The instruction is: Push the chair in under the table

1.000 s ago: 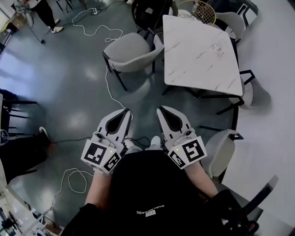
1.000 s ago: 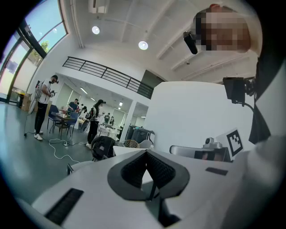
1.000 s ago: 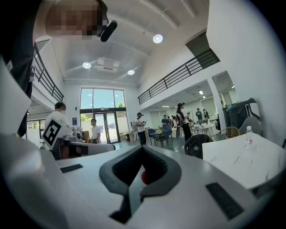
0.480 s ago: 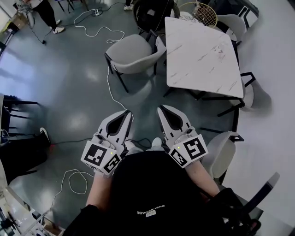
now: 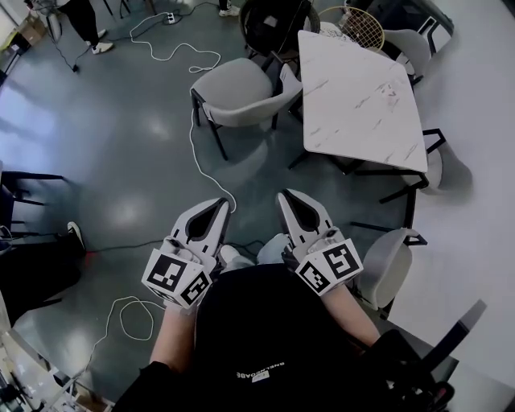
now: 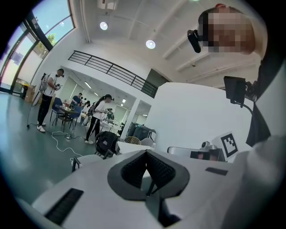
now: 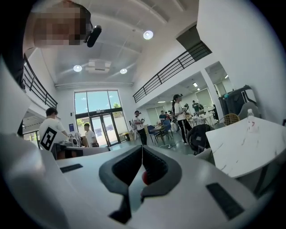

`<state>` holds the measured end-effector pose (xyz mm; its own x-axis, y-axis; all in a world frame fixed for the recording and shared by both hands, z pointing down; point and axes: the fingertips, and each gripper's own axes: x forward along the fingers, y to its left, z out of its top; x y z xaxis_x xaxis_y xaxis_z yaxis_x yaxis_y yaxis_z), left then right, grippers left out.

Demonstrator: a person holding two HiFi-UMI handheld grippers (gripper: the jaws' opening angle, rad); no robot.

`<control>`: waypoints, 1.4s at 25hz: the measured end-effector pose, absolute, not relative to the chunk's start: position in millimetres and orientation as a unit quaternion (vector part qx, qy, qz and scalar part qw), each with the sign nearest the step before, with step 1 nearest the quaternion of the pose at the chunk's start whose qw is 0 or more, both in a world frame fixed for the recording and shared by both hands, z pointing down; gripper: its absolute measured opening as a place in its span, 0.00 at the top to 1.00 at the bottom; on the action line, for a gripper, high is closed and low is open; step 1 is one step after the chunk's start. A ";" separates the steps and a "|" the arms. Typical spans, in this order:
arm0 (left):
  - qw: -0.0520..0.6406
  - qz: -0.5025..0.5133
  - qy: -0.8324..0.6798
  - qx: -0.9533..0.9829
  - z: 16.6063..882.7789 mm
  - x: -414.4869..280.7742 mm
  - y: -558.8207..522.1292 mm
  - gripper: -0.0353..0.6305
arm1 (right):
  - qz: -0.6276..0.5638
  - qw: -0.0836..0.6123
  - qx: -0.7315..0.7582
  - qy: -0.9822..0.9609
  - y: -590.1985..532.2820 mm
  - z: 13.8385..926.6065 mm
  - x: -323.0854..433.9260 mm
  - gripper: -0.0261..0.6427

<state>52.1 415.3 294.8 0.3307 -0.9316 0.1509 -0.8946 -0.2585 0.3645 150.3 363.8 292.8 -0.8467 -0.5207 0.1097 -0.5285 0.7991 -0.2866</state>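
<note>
A grey padded chair (image 5: 241, 87) on black legs stands pulled out from the left side of the white marble table (image 5: 362, 88), its back turned toward the table. My left gripper (image 5: 222, 203) and right gripper (image 5: 283, 195) are held side by side in front of me, well short of the chair, pointing across the floor toward it. Both are shut with nothing between their fingers. In the left gripper view the left gripper (image 6: 146, 152) shows its jaws closed together. In the right gripper view the right gripper (image 7: 142, 147) does too, with the table (image 7: 248, 143) at its right.
A white cable (image 5: 205, 161) trails over the grey floor between me and the chair. Another grey chair (image 5: 386, 264) stands close at my right. A black backpack (image 5: 273, 20) and a wicker chair (image 5: 352, 22) sit beyond the table. People stand far off at the upper left.
Both grippers have moved forward together over the floor, still shut and empty. The chair and table stand where they were.
</note>
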 end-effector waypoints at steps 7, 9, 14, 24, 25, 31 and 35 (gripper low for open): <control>0.213 -0.033 -0.571 0.792 314.3 47.7 396.8 0.94 | 0.177 0.013 0.288 -0.941 337.0 303.7 145.5 0.94; 0.211 -0.029 -0.574 0.791 315.1 44.8 382.0 0.94 | 0.182 0.012 0.288 -0.940 320.0 307.5 142.1 0.94; 0.212 -0.018 -0.587 0.781 325.4 33.0 328.7 0.94 | 0.180 0.006 0.258 -0.949 266.6 311.2 129.1 0.94; 0.227 -0.010 -0.606 0.762 332.5 31.9 176.4 0.94 | 0.148 0.031 0.182 -0.971 131.5 314.5 117.0 0.94; 0.228 -0.008 -0.606 0.762 331.5 34.8 161.2 0.94 | 0.152 0.030 0.180 -0.971 117.7 315.0 119.5 0.94; 0.222 0.023 -0.599 0.769 334.9 53.4 91.8 0.94 | 0.170 0.039 0.175 -0.969 49.8 330.8 135.2 0.94; 0.234 0.050 -0.583 0.776 348.9 66.1 69.9 0.94 | 0.185 0.043 0.175 -0.966 19.1 340.1 143.6 0.94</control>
